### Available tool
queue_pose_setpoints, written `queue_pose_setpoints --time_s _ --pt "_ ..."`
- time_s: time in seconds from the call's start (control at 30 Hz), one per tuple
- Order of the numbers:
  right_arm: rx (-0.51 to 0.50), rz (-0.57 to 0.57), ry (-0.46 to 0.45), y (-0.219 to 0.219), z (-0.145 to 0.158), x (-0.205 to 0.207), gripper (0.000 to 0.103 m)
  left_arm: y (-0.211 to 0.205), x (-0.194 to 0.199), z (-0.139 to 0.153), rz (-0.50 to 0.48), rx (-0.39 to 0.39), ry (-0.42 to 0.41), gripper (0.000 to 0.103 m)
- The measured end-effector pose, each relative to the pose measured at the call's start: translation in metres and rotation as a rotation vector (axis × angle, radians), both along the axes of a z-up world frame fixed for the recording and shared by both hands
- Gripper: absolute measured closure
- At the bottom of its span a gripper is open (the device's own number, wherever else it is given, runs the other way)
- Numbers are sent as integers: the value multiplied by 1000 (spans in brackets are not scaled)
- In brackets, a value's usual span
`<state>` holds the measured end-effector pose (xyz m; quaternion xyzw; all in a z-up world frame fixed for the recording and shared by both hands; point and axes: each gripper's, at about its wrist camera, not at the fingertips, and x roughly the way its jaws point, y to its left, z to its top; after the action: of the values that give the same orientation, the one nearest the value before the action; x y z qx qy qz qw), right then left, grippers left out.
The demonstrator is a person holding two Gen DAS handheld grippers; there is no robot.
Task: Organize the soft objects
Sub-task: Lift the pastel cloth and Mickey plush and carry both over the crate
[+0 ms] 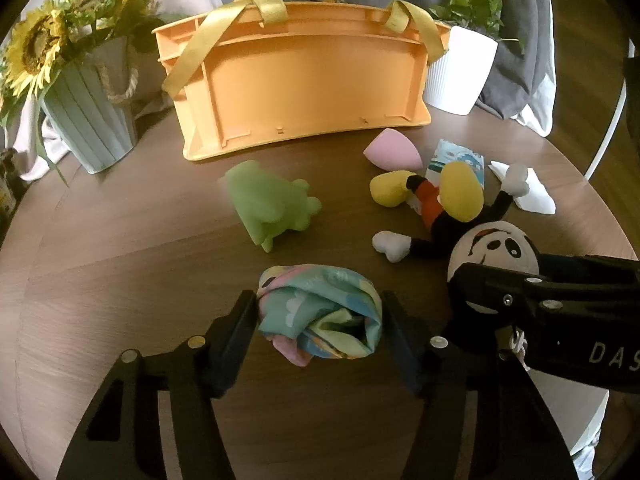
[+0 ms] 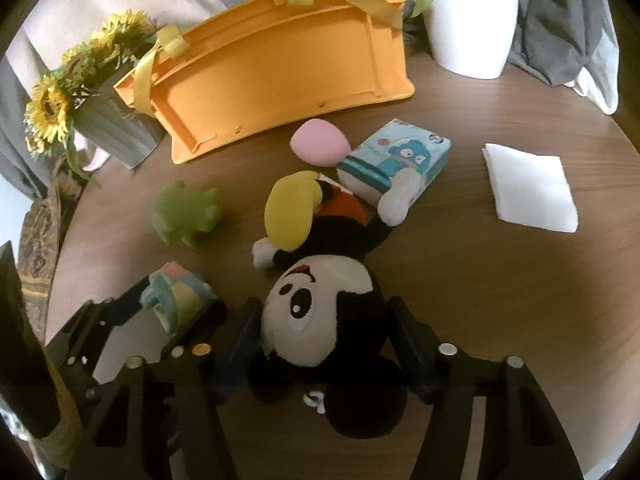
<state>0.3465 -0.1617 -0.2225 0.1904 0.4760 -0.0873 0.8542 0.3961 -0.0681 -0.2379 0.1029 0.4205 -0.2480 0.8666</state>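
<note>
My left gripper (image 1: 319, 316) is shut on a crumpled pastel cloth (image 1: 320, 312), its fingers pressing both sides; the cloth also shows in the right wrist view (image 2: 178, 300). My right gripper (image 2: 320, 332) is shut on the head of a black-and-white mouse plush (image 2: 320, 312) that lies on its back; the plush also shows in the left wrist view (image 1: 452, 208). A green soft frog (image 1: 268, 204) and a pink egg-shaped sponge (image 1: 394, 150) lie on the table before the orange basket (image 1: 296, 76).
A tissue pack (image 2: 396, 160) lies under the plush's hand. A folded white napkin (image 2: 530, 188) lies to the right. A sunflower pot (image 1: 92, 120) stands at left, a white plant pot (image 1: 460, 76) at right. The table edge (image 2: 612, 128) curves right.
</note>
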Motion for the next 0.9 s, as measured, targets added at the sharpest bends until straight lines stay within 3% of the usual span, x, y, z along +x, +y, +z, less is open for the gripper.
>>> queue_pose_setpoints --time_s 0.37,0.9 --pt "1 12 -7 -2 1 -3 45 5 -5 6 34 -33 19 53" --pt "1 48 -50 -6 22 -10 45 19 -17 50 139 -80 -23 54"
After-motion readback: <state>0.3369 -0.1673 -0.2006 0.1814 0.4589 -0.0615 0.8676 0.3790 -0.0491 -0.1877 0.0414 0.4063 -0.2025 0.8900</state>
